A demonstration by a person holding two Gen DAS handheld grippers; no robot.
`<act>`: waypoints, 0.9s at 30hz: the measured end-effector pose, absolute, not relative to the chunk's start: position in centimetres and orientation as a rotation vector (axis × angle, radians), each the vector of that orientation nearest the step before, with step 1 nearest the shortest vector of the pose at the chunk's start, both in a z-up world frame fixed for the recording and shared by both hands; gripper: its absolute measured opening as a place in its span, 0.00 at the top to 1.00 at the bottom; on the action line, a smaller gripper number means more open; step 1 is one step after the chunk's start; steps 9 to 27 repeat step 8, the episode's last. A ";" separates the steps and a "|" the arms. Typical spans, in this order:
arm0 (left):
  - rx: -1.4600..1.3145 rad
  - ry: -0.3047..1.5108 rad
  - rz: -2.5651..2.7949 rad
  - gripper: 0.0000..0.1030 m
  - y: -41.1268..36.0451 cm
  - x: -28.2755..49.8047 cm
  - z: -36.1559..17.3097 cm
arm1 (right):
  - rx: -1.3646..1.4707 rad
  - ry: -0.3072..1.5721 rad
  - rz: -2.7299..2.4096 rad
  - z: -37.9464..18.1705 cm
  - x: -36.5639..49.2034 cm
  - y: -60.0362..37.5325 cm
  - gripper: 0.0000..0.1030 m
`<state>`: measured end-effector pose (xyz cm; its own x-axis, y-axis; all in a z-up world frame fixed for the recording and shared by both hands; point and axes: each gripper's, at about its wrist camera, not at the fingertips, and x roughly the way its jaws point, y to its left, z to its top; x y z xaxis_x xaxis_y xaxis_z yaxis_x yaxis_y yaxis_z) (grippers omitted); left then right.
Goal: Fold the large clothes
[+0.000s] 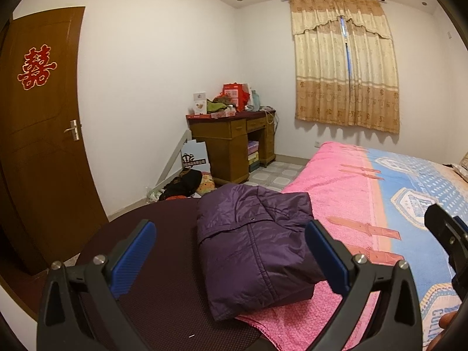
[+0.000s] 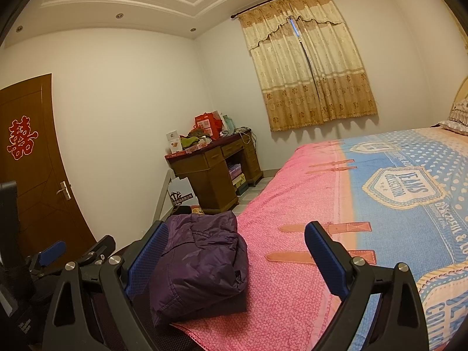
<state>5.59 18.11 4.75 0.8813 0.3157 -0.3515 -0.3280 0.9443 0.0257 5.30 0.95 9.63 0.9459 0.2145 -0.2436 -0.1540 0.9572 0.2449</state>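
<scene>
At the near corner of the bed point(image 2: 292, 278), the purple jacket point(image 1: 257, 248) lies folded into a thick bundle, half on the pink blanket point(image 1: 330, 181) and half on the dark maroon sheet point(image 1: 163, 234) beside it. The left gripper point(image 1: 231, 256) is held level above the bundle, jaws spread wide on either side of it and gripping nothing. The right gripper point(image 2: 237, 256) hovers just to its right over the blanket, tilted a little, its jaws equally wide and empty, the left blue pad point(image 2: 147, 259) near the jacket's edge
</scene>
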 end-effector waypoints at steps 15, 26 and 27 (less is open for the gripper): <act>-0.037 0.395 0.350 0.00 18.6 6.4 4.2 | 0.230 0.278 0.188 9.4 5.4 1.2 0.08; -0.037 0.395 0.350 0.00 18.6 6.4 4.2 | 0.230 0.278 0.188 9.4 5.4 1.2 0.08; -0.037 0.395 0.350 0.00 18.6 6.4 4.2 | 0.230 0.278 0.188 9.4 5.4 1.2 0.08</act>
